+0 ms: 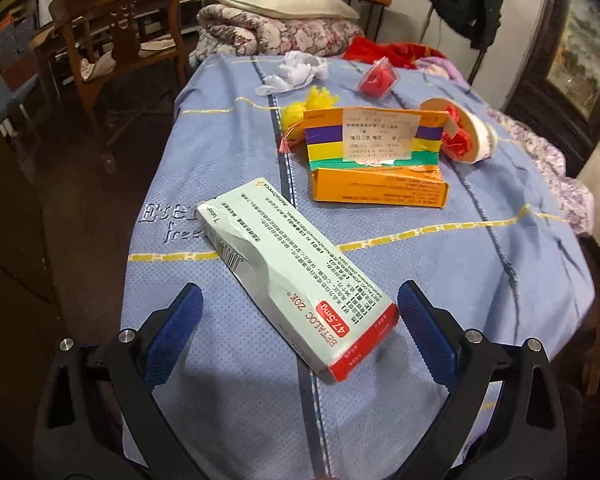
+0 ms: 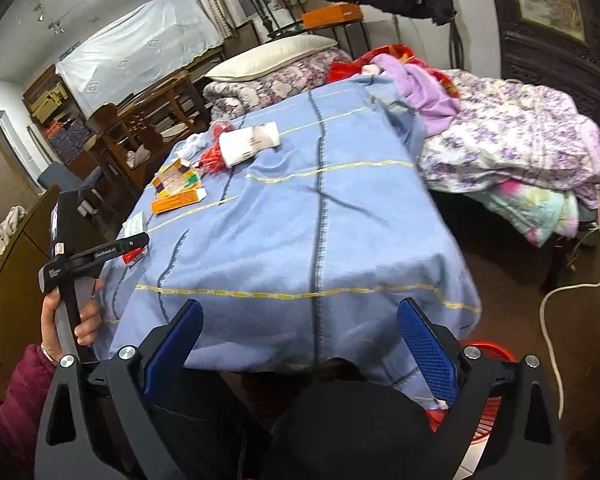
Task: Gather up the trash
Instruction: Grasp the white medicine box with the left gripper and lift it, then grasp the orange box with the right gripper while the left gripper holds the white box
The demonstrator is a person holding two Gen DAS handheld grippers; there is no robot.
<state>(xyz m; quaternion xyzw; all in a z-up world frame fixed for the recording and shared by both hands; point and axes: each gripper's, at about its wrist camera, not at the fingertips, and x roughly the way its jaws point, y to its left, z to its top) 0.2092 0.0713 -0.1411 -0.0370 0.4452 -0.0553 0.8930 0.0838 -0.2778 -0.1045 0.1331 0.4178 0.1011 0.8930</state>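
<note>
— The left gripper (image 1: 300, 320), the blue-padded two-finger tongs, stood wide open with nothing between its pads. Where did the trash lie from it?

— The nearest piece was the pale green rectangular cardboard medicine box with the red end (image 1: 296, 276). It lay flat on the light blue woven cloth with yellow stripes (image 1: 480, 280), its red end reaching in between the two open fingers, nearer the right-hand pad than the left, touching neither as far as the left wrist view showed.

— And its long axis?

— It ran on a slant, from the red end close in at the lower right up and away to the upper left. So the box sat askew to the jaws, not square across them. A grip across the narrow width probably called for a turn of the wrist first.

— The other arm?

— The right gripper (image 2: 300, 340) was just as wide open and held nothing. It hovered at the near edge of the cloth, well apart from the box, which in its view showed only partly, far left beside the left tongs. The left hand was plainly the nearer.

— Anything further off?

— An orange carton with a striped box on top (image 1: 376, 160), a tipped white paper cup stuffed with red scraps (image 1: 468, 132) and crumpled white tissue (image 1: 296, 72), all beyond the green box.
</note>
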